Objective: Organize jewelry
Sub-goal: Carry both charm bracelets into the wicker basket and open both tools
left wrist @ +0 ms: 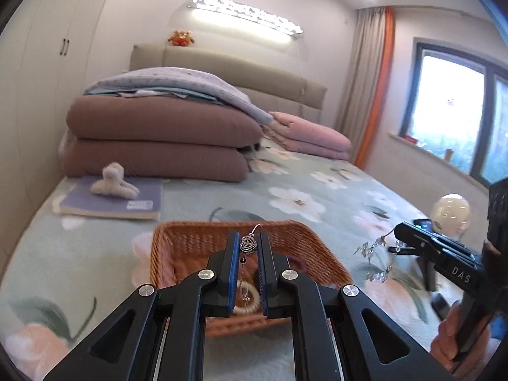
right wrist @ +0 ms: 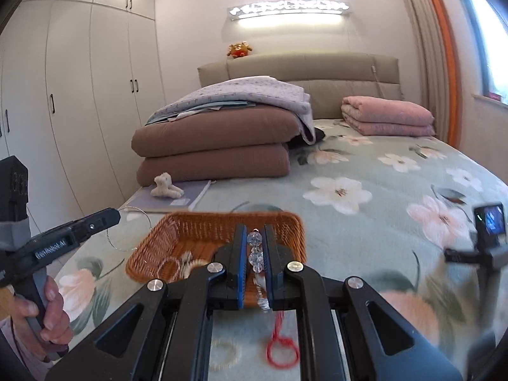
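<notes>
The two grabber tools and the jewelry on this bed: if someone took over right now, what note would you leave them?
Left gripper: jaws shut on a silver heart earring, held above the basket.
Right gripper: jaws shut on a clear bead strand, also raised near the basket.
Basket: sits on the flowered bedspread; a pale bead bracelet and some other pieces are already inside.
Still loose on the bedspread: a red string loop near the front edge.
Done: some jewelry is in the basket. Left: place both held pieces, then collect the red loop.
</notes>
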The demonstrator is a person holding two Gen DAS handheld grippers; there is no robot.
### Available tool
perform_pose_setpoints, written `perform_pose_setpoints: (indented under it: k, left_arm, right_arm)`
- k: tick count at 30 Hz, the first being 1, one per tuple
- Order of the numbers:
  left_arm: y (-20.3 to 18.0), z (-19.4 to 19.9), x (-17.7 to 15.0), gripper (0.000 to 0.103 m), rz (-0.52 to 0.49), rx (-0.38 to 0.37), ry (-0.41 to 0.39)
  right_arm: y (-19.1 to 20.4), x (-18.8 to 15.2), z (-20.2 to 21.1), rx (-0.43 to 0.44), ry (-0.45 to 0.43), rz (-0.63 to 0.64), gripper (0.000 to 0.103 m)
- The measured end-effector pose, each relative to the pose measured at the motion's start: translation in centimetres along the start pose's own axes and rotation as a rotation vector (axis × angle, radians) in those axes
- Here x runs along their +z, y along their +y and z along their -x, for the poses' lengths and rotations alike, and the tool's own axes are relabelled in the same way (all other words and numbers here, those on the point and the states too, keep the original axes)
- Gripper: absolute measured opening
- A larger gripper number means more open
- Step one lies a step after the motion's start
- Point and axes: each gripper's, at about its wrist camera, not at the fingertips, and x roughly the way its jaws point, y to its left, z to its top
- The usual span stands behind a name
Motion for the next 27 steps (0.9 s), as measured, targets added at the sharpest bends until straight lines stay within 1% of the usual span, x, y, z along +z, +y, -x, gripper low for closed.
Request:
perform_pose_setpoints:
  k: [4,8,11,13,18,23,27]
  left_arm:
    - [0.4,-2.2,-0.2,0.011,0.021,0.027,-0.001]
    - [1.5,-4.9,-1.3,0.011,0.063,0.033,0.042]
    - [1.6,-5.9,-1.8,0.011,0.057,0.073,0.045]
    - [1.7,-6.4,-2.0,0.011,0.070,0.062,0.047]
    - [1.6,-7.7,-2.3,0.011,0.060,0.063,0.055]
    - [2.0,-9.2,-3.4,0.011,0.074,0.059,0.091]
    - [2.0,-9.8,-4.2,0.011,0.076,0.071,0.108]
  right_arm:
    - [0.4,0.8,-3.3,0.000,0.021,0.023,0.013]
    - [0.6,0.1,-6.5,0.000,0.074,0.035,0.013]
    - [0.4,-0.5,-8.3,0.002,0.106,0.037,0.013]
    - [0.0,-0.8,-9.1,-0.007,0.118,0.037,0.013]
    - [-1.3,-1.5,-10.8,-0.005,0.152,0.002,0.013]
    - [-2.5,-2.7,-12.4,0.003,0.195,-0.042,0.013]
    - [-2.8,-3.6,-13.1,-0.001,0.212,-0.047,0.013]
